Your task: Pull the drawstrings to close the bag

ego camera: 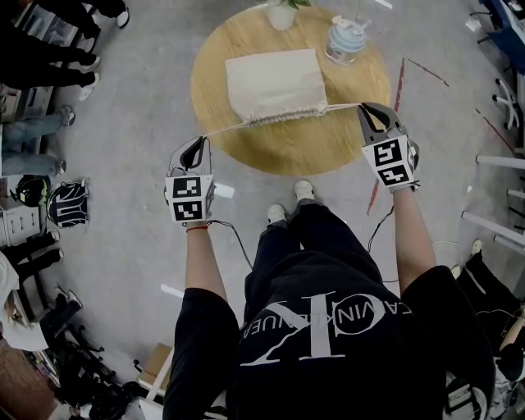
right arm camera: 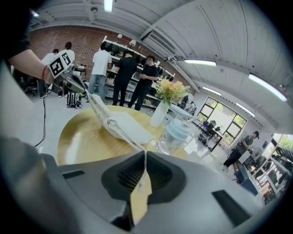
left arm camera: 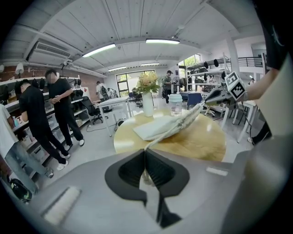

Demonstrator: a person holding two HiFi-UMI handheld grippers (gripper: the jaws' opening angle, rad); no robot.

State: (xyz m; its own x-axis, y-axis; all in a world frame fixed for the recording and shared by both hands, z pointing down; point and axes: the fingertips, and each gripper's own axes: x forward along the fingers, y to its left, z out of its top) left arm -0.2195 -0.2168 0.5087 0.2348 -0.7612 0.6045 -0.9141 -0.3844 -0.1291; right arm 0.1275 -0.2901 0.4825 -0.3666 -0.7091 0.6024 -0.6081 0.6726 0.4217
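Note:
A cream cloth bag (ego camera: 275,82) lies on the round wooden table (ego camera: 246,143), its near mouth gathered into tight pleats (ego camera: 283,117). A white drawstring runs taut from each side of the mouth. My left gripper (ego camera: 200,143), off the table's left edge, is shut on the left drawstring (left arm camera: 162,136). My right gripper (ego camera: 366,107), over the table's right edge, is shut on the right drawstring (right arm camera: 128,136), and a tan tag (right arm camera: 141,194) hangs below its jaws. In each gripper view the bag (left arm camera: 158,126) (right arm camera: 128,127) lies ahead, with the other gripper (left arm camera: 219,94) (right arm camera: 73,82) beyond it.
A white vase of flowers (ego camera: 281,15) and a clear cup with a pale blue lid (ego camera: 344,37) stand at the table's far side. People stand by shelves (left arm camera: 50,114) at the left. Red tape lines (ego camera: 399,82) mark the floor on the right.

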